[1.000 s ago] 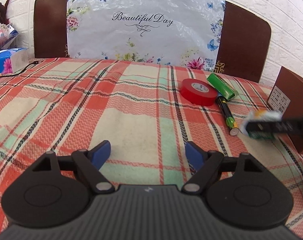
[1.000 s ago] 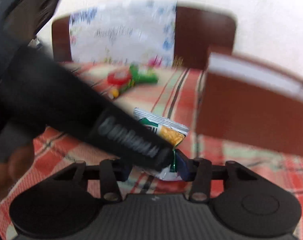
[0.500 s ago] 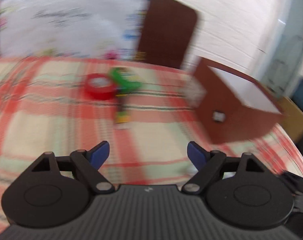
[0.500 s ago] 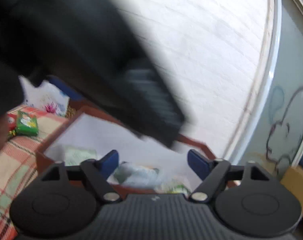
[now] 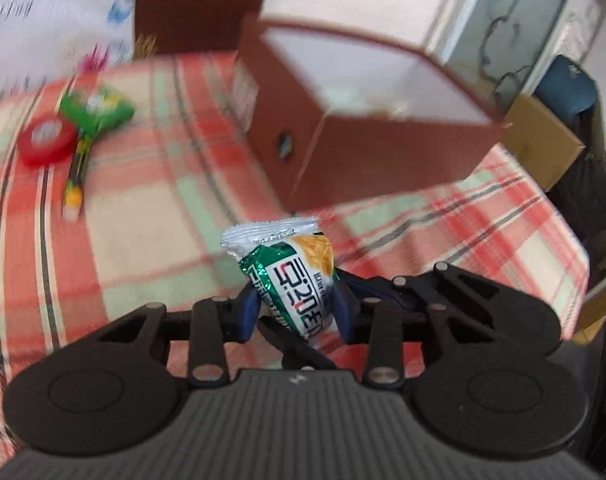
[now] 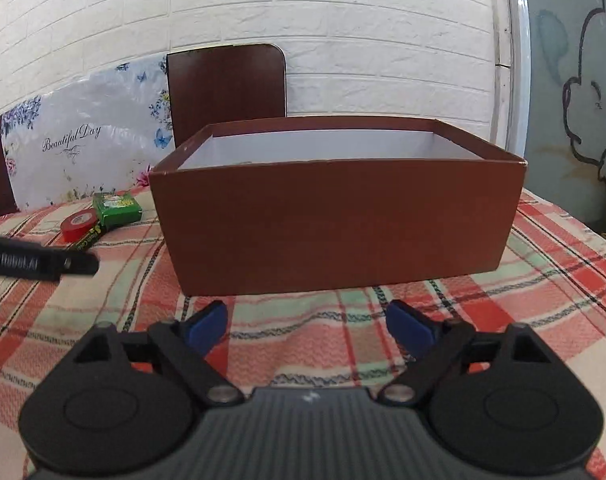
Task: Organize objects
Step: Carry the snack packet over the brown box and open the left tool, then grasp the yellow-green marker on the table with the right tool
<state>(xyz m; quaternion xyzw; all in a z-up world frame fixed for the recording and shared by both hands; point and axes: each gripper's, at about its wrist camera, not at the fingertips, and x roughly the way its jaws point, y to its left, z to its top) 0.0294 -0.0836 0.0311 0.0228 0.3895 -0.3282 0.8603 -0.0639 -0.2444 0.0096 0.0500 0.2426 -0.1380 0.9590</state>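
We've got the left gripper [image 5: 295, 312] clamped on a crinkly silver-and-green snack packet [image 5: 293, 276], held up over the red plaid tablecloth [image 5: 151, 216] just in front of the open brown cardboard box [image 5: 383, 148]. Our right gripper [image 6: 309, 322] hangs slack with nothing in it, its 2 blue pads spread wide, facing the box.

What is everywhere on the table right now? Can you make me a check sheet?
Surface: red, green and cream plaid tablecloth, wrinkled.
Job's things: green and white foil snack packet in the left jaws; open brown cardboard box; red tape roll, green rectangular pack and a dark marker pen grouped left of the box.
Clutter: nothing seen.
Grippers: left gripper shut on the packet; right gripper open, empty.
Cables: nothing seen.
Surroundings: white brick wall, dark wooden chair back, floral plastic sheet.
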